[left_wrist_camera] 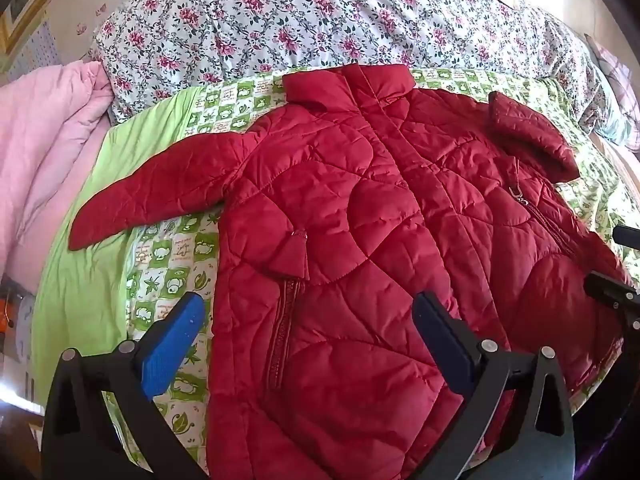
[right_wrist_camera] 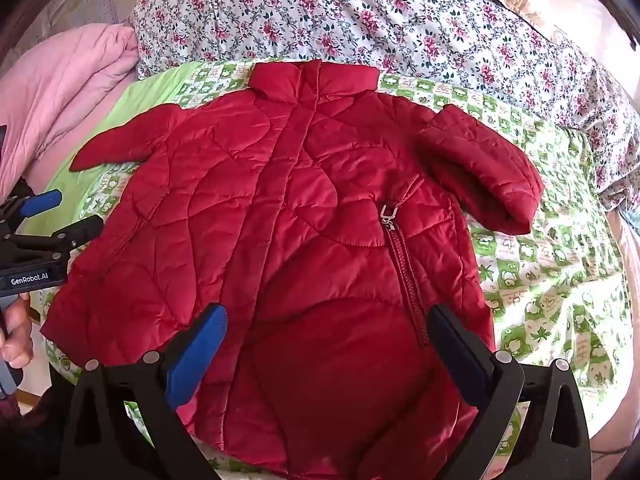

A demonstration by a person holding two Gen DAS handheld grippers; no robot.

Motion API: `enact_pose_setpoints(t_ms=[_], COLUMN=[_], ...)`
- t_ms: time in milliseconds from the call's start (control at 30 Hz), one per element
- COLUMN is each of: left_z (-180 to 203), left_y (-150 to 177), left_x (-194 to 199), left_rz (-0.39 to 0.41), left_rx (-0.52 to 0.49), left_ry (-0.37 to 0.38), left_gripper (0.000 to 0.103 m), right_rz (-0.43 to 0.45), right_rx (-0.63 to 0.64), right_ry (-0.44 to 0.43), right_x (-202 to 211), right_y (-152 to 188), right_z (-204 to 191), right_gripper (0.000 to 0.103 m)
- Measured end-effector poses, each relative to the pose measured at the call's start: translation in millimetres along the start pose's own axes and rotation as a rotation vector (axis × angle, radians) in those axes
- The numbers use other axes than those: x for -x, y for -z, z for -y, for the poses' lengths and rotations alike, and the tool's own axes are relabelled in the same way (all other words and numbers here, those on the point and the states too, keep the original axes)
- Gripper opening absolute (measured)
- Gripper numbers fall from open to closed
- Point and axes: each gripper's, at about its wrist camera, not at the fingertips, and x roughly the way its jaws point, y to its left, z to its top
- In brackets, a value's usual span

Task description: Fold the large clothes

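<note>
Your red jacket (left_wrist_camera: 340,240) lies flat, front up, across the middle of both views on the green patterned sheet (right_wrist_camera: 552,280) of the bed, collar toward the flowered quilt (left_wrist_camera: 320,20) along the top of the frame and a pink blanket (left_wrist_camera: 44,132) bunched at upper left. One sleeve (left_wrist_camera: 160,196) stretches out toward the left of the frame, while the other sleeve (right_wrist_camera: 488,172) lies doubled back at upper right. Your left gripper (left_wrist_camera: 308,328) and right gripper (right_wrist_camera: 328,340) each hover over the lower part of the jacket with fingers spread wide, pinching nothing.
</note>
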Motion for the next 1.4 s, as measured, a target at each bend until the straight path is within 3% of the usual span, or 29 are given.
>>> enact_pose_setpoints(t_ms=[1400], left_z=[-1], left_y=[-6], left_x=[6], left_rz=[-0.007], left_rx=[-0.011], left_ry=[-0.011], left_gripper=[0.103], right_rz=[0.052], right_rx=[0.014], right_ry=[-0.005], right_x=[8], right_y=[-3], right_z=[-2], right_gripper=[0.101])
